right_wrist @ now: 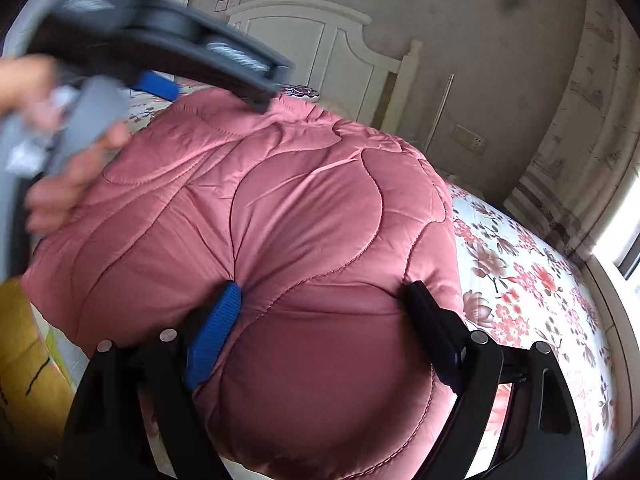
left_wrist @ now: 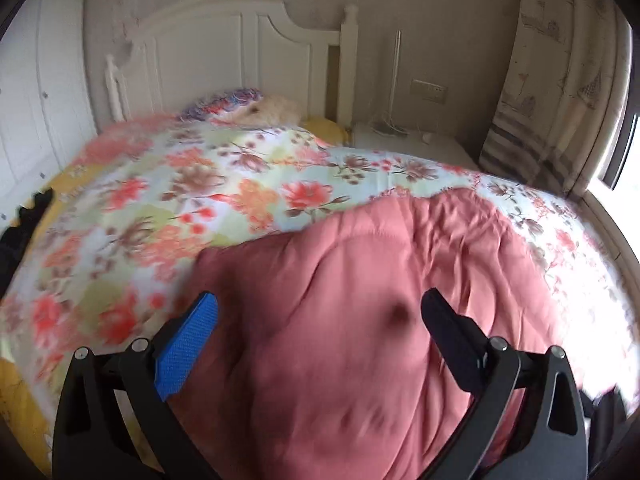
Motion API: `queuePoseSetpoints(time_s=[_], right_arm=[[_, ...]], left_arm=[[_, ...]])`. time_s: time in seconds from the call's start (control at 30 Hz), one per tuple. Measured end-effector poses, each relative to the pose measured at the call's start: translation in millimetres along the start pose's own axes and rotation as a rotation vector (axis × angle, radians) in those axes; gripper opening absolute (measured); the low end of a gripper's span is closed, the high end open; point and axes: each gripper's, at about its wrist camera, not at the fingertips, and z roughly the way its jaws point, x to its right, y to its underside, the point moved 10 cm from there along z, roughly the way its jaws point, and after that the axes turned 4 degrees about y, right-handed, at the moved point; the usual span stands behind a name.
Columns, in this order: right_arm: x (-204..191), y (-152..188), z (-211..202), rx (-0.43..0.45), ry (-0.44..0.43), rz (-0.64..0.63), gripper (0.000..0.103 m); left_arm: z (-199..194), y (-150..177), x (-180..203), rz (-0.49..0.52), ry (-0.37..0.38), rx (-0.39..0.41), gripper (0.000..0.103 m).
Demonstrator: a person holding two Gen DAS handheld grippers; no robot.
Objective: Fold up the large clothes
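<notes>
Floral bedspread point(left_wrist: 248, 184) under puffy quilted pink jacket point(right_wrist: 304, 216); both grippers spread.

The right gripper point(right_wrist: 320, 300) presses its spread fingers into a pink quilted coat point(right_wrist: 280, 208) at 6 o'clock. The left gripper point(right_wrist: 160, 52) hangs at 10 o'clock; floral bedding point(right_wrist: 532, 292) lies at 3 o'clock.

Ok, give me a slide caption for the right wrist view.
Right gripper pressing its spread fingers into a puffy pink quilted jacket on a floral bedspread, left gripper at its far edge.
</notes>
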Motion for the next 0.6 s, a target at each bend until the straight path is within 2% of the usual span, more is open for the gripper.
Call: queuePoseSetpoints(time_s=[0.07,0.13,0.27,0.37,0.43,0.47,0.5,0.57,0.6], right_arm=[[-0.2,-2.3,0.5,-0.008,-0.015,-0.001,0.084],[-4.1,-4.9,-6.3,-0.010,-0.052,-0.009,0.084],[5.4,-20.2,-26.5,-0.006,-0.142,0.026,0.083],[39.1,-52.4,-39.9,0.072,-0.100,0.105,0.083],[54.2,-66.6,-35.2,0.085,-0.085,0.136,0.083],[60.3,-70.8,-25.7,0.074,-0.085,0.153,0.083],[64.3,-67.6,-5.2,0.025,-0.078,0.157,0.083],[57.3,-37.4,42.8,-0.150,-0.080,0.114,0.083],[58.8,-27.4,54.7,-0.155,-0.107,0.154,0.083]], left_arm=[[11.2,21.0,-5.9,0.009,-0.022,-0.032,0.101],[19.9,31.5,-10.4,-0.024,0.018,-0.033,0.101],[19.5,30.9,-8.2,0.014,-0.006,-0.018,0.101],[19.0,34.4,-10.0,0.001,0.004,-0.009,0.101],[19.1,35.5,-11.4,-0.005,0.008,-0.007,0.101],[20.3,35.3,-12.4,-0.006,0.009,-0.008,0.101],[20.2,35.5,-12.3,-0.008,0.012,-0.009,0.101],[21.5,34.9,-13.8,-0.012,0.006,-0.015,0.101],[22.8,35.4,-14.6,-0.009,0.001,-0.018,0.101]])
